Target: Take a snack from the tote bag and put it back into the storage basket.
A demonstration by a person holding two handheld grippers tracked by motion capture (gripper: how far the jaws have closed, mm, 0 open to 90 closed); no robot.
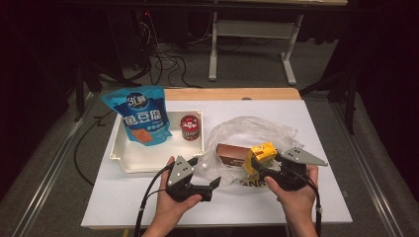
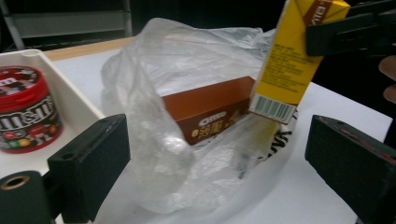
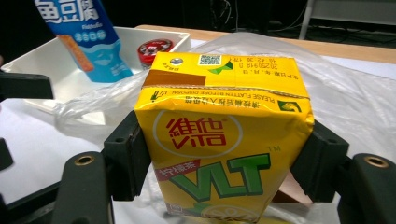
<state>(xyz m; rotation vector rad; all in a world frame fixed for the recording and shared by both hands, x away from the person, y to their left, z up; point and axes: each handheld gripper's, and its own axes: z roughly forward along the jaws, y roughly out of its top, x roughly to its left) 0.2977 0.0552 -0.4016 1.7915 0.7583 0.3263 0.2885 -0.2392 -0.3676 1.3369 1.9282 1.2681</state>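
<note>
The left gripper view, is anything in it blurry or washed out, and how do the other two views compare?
Left gripper view: the two black jaws sit soft and out of focus up close, and the crinkled clear plastic bag shows pale glare. Right gripper view: the yellow lemon tea carton is sharp, its print readable. High view: the white table is brightly lit while the room around it falls dark.

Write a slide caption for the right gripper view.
Right gripper clamps a yellow VLT drink carton above the clear plastic bag, white tray behind.

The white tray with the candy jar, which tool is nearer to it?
Left. The left tool sits just in front of the white tray; the right tool, clamping the yellow carton, is farther, across the plastic bag.
</note>
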